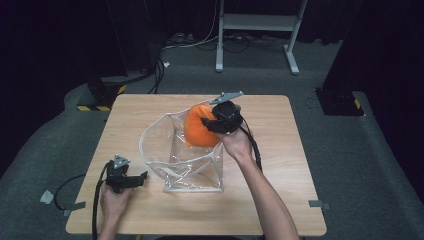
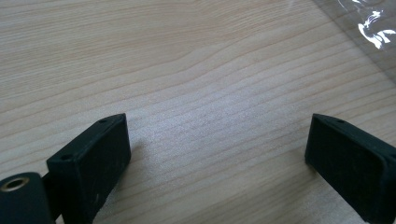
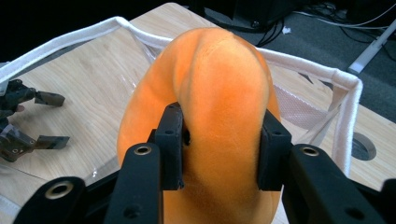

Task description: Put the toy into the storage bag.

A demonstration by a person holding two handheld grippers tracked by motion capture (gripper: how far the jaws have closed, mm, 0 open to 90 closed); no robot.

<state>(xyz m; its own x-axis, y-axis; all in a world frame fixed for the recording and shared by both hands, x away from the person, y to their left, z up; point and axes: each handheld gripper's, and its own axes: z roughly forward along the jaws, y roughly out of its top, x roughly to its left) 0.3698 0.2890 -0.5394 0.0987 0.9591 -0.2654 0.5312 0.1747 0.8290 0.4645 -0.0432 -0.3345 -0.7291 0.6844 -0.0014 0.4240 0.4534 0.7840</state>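
- The right tool [image 1: 209,121] is clamped on an orange plush [image 1: 199,126], held over the open mouth of a clear bag [image 1: 192,172].
- In the right gripper view the two black jaws press into the plush [image 3: 219,93] from either side, denting its soft surface; the plush bulges up and forward between them.
- The plush is rounded and fuzzy, brighter orange along its top ridge.
- From the high view the plush sits partly inside the bag's mouth, at the far right of the opening, with its lower part seen through the clear wall.
- The bag stands on the desk [image 1: 260,200] near the middle, its mouth ringed by a white hem [image 3: 348,116] that loops out towards the left.
- The bag's base lies flat on the desk on the person's side.
- The right hand [image 1: 237,145] grips the tool from the person's side, the forearm crossing the desk's near right part, and a black cable trails beside the wrist.
- The left tool [image 1: 137,179] rests low at the near left of the desk, apart from the bag, pointing right towards it.
- Its jaws stand wide apart with nothing between them; in the left gripper view bare wood grain [image 2: 210,93] lies between them, and a corner of the clear bag [image 2: 369,32] shows at the top right.
- The left hand [image 1: 114,200] holds that tool from the near edge.
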